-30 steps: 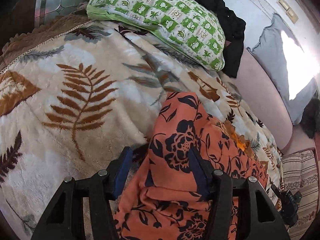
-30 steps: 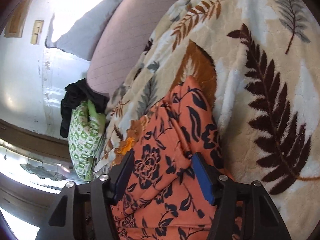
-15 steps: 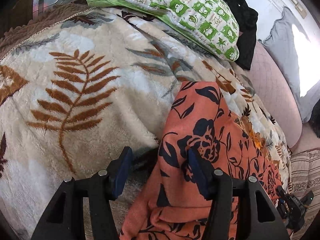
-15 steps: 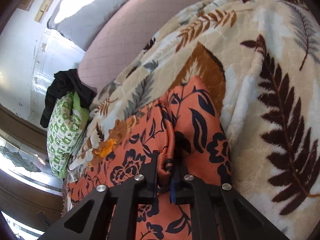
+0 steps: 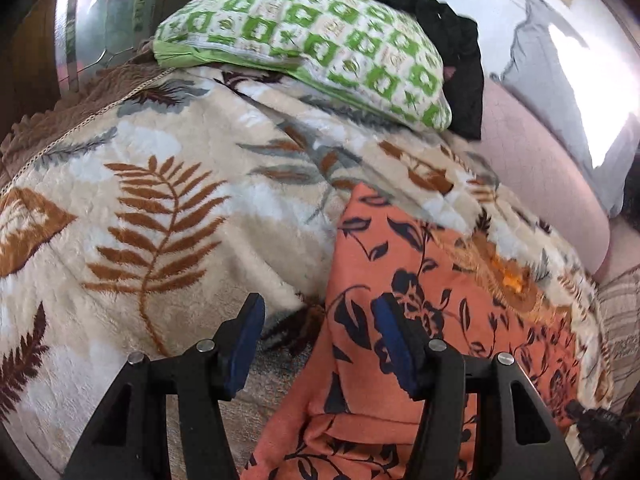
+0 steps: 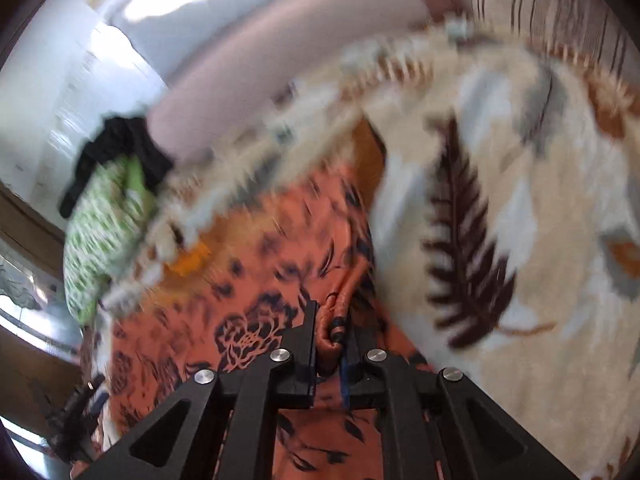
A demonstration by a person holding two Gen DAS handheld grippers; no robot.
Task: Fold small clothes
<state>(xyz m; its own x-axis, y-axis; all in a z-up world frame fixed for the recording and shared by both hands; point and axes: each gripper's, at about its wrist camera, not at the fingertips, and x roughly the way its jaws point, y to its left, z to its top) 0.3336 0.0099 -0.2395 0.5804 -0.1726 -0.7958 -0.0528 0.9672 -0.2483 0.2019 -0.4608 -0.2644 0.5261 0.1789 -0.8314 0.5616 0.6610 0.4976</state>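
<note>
The right tool [image 6: 329, 334] pinches a thin ridge of the orange garment [image 5: 432, 280] and could lose it; the left tool [image 5: 318, 332], spread wide, grips nothing

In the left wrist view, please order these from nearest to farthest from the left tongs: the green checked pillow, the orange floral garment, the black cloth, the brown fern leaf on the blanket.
1. Orange floral garment: partly between the open left tongs, on the right finger's side.
2. Brown fern leaf: on the blanket, ahead to the left.
3. Green checked pillow: at the blanket's far end.
4. Black cloth: behind the pillow, far right.
</note>
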